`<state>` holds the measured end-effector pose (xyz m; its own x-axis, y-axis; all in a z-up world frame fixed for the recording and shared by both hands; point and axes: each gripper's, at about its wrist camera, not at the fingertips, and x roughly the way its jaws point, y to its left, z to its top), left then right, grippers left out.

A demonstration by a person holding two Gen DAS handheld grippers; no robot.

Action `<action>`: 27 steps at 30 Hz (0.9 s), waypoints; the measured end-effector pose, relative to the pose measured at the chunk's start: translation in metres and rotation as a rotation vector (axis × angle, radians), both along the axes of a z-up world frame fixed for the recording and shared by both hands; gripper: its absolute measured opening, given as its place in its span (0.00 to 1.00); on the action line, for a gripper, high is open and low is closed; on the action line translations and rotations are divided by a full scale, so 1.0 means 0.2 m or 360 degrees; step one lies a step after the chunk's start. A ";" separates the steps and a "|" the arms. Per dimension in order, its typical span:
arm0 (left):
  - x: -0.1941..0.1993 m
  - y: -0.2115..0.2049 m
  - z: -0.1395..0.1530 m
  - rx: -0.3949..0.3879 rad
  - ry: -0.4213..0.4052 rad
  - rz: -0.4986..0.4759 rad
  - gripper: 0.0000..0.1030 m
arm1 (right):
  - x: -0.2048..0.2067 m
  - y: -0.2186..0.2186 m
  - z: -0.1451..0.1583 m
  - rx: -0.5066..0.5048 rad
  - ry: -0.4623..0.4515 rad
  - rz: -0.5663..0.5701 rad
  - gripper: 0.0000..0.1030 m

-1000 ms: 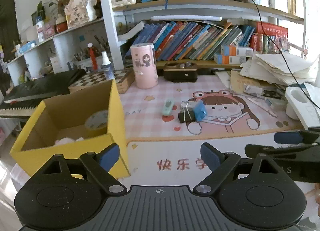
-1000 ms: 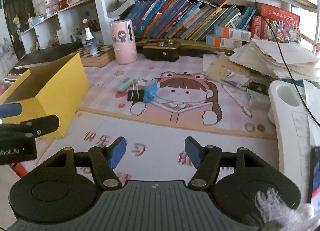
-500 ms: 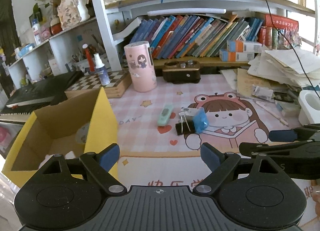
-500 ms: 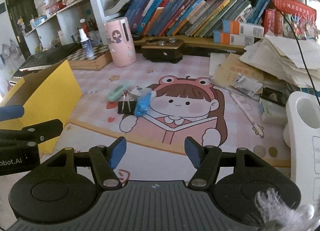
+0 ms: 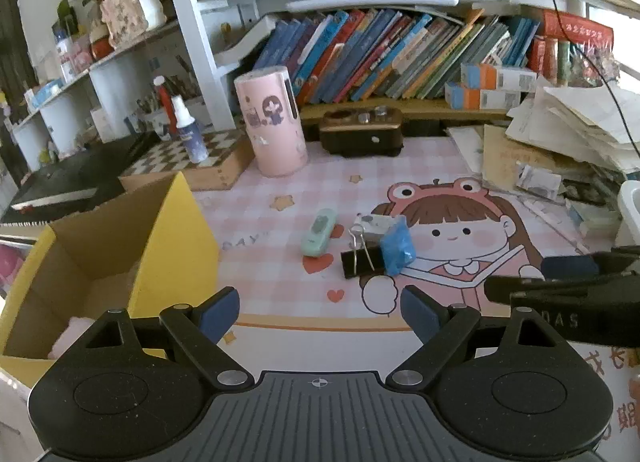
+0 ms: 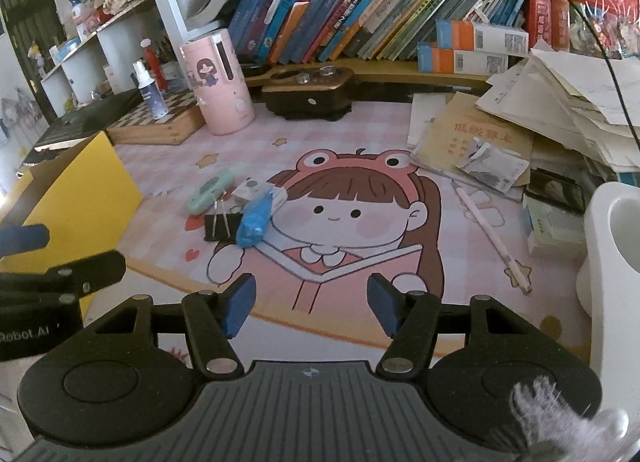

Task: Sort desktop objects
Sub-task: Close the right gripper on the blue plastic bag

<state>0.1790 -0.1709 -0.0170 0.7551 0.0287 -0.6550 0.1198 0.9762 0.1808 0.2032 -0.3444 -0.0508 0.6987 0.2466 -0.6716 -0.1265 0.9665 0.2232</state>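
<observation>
Both grippers hang above the near edge of the surface and point forward and downward toward the pink mat with the cartoon girl. The left gripper has its fingers wide apart, with nothing between them. The right gripper has its fingers apart too, a little narrower, and also empty. In the left wrist view the right gripper appears from the side at the right edge, just beside the left one and at a similar height. The things to sort lie together in a small group on the mat, ahead of both grippers: a mint green eraser-like case, a black binder clip with its wire handles folded over, a crumpled blue packet touching the clip, and a small white box behind them. The yellow cardboard box stands open at the left, near the left gripper.
</observation>
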 end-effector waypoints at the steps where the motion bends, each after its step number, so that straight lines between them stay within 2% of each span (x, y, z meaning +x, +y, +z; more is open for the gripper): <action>1: 0.01 0.00 -0.01 -0.0002 0.0010 0.0003 0.87 | 0.02 0.00 0.00 0.0005 0.0003 -0.0002 0.58; 6: 0.07 -0.02 -0.04 0.0004 0.0038 0.0027 0.87 | 0.12 -0.02 -0.03 0.0063 0.0025 0.0022 0.52; 12: 0.13 -0.02 -0.08 0.0004 0.0072 0.0051 0.87 | 0.26 0.00 -0.08 0.0126 0.0069 0.0135 0.46; 22: 0.19 0.00 -0.13 0.0034 0.0130 0.0087 0.87 | 0.51 0.12 -0.14 0.0269 0.0117 0.0244 0.41; 25: 0.21 -0.01 -0.14 0.0039 0.0139 0.0088 0.86 | 0.56 0.17 -0.17 0.0261 0.0138 0.0273 0.36; 27: 0.22 -0.02 -0.14 0.0041 0.0144 0.0082 0.86 | 0.58 0.18 -0.19 0.0246 0.0158 0.0295 0.25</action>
<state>0.2232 -0.1741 -0.0458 0.6899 0.0839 -0.7190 0.0865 0.9766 0.1969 0.3200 -0.3076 -0.0895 0.5646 0.4691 -0.6791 -0.2681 0.8824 0.3866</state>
